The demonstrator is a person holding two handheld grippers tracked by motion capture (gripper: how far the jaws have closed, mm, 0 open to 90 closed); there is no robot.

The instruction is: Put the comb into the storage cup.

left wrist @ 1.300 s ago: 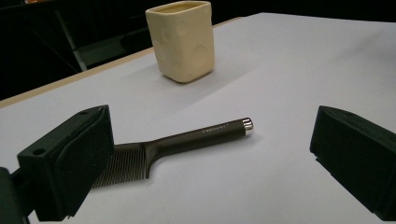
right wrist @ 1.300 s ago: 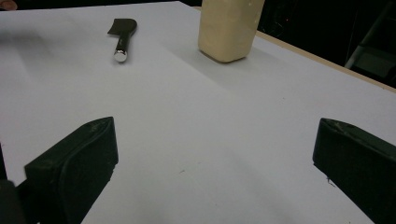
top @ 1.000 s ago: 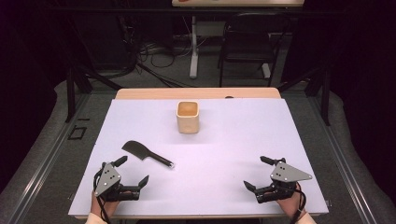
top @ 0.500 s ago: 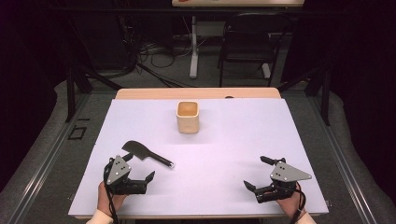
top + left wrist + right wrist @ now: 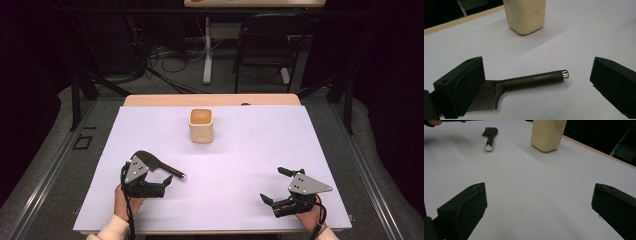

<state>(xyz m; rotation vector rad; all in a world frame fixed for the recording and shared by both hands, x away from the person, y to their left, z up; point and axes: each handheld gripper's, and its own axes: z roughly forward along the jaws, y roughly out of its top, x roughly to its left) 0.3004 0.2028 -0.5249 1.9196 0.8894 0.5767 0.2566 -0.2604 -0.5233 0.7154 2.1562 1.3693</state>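
A black brush (image 5: 162, 167) with fine metal bristles and a silver-capped handle lies flat at the table's left front. My left gripper (image 5: 159, 172) hovers over it, open. In the left gripper view the brush handle (image 5: 531, 80) runs crosswise between the wide-apart jaws of the left gripper (image 5: 537, 72), and the left jaw covers part of the bristles. Nothing is gripped. A cream square cup (image 5: 201, 125) stands upright at mid-table, farther back. My right gripper (image 5: 275, 186) rests open at the right front, far from both. From the right gripper (image 5: 539, 202) I see the brush (image 5: 489, 135) and the cup (image 5: 547, 133) ahead.
A white sheet (image 5: 250, 150) covers the table, with a bare wooden strip (image 5: 165, 100) along the far edge. A chair (image 5: 262, 50) and cables stand on the floor beyond. Bare sheet lies between the two grippers.
My left gripper has moved forward and right, from the front edge up to the brush, and its jaws now flank the handle. The right gripper, brush and cup have stayed put.
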